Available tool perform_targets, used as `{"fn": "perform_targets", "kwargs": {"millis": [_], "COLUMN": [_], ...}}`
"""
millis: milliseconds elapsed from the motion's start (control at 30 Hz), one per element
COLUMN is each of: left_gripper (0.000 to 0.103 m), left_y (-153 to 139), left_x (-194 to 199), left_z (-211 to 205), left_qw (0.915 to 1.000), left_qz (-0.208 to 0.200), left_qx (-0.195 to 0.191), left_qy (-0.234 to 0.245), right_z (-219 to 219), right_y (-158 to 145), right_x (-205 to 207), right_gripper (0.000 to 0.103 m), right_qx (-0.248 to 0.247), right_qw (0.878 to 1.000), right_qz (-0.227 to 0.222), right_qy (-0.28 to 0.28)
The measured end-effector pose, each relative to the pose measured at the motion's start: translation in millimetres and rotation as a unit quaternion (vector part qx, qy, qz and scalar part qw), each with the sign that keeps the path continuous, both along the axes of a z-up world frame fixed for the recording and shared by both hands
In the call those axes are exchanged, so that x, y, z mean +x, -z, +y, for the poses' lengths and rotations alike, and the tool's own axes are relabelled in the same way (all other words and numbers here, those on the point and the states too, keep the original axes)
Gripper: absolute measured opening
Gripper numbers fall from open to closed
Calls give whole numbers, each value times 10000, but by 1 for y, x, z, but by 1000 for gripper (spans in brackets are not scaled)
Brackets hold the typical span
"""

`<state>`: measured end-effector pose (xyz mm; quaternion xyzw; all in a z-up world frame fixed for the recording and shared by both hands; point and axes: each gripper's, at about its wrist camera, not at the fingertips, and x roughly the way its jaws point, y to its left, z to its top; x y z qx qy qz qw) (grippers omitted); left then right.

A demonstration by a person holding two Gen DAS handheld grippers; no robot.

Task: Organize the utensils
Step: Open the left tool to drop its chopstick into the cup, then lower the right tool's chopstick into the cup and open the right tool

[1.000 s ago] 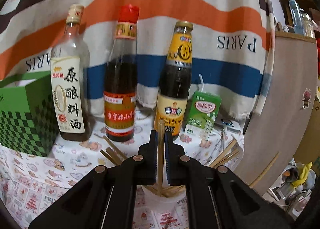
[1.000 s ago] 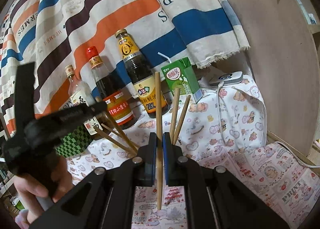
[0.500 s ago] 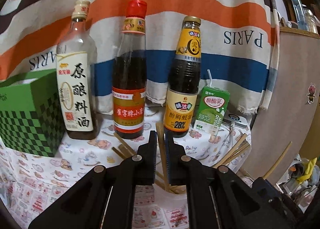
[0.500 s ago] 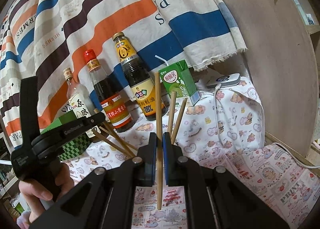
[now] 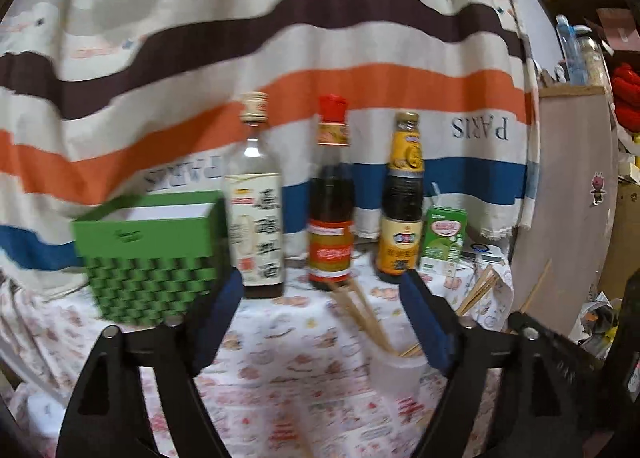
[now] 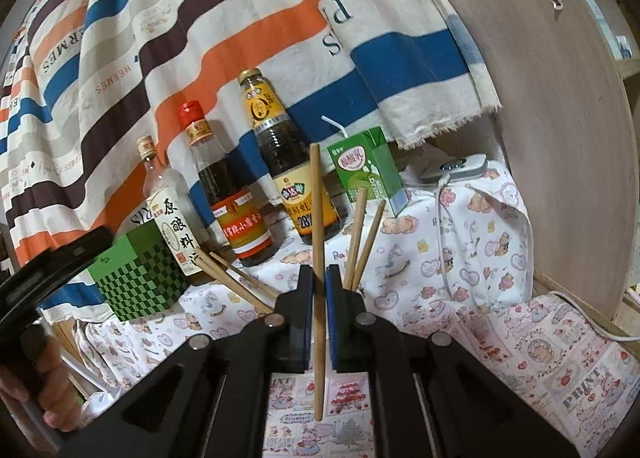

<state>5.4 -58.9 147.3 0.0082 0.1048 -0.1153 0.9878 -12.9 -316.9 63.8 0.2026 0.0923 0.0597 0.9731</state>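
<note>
Chopsticks (image 5: 362,312) stand in a clear cup (image 5: 396,372), and one more chopstick (image 6: 318,278) is pinched in the right gripper (image 6: 316,282).

Left gripper (image 5: 320,294) is wide open with nothing in it, and the cup sits low between its fingers, at about 5 o'clock. Right gripper is squeezed tight on the single chopstick, which stands almost straight up, its top end pointing to 12 o'clock. Two more sticks (image 6: 362,236) poke up just to the right of it, at 1 o'clock. Behind, on the printed cloth (image 6: 472,242), three bottles (image 5: 331,194) stand in a row. A green checked box (image 5: 152,254) is at 9 o'clock from them, and a green drink carton (image 5: 443,240) is at 3 o'clock.
</note>
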Motion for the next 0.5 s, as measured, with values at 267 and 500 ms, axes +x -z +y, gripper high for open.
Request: {"fn": "perform_targets", "kwargs": {"millis": [267,500], "left_gripper": [102,102], "left_y": [21,55], "left_x": [-25,-22], "left_z": [52,70], "left_qw": [9984,9976], "left_qz": [-110,36], "left_qx": [31,-118], "left_qy": [-553,-678], "right_z": [10,14], "right_y": [-19,-62], "right_x": [-7,-6], "right_gripper": [6,5], "right_qx": [-246,-521], "right_qw": [9993,9968], "right_qz": [-292,-580], "right_qy": [29,160]}}
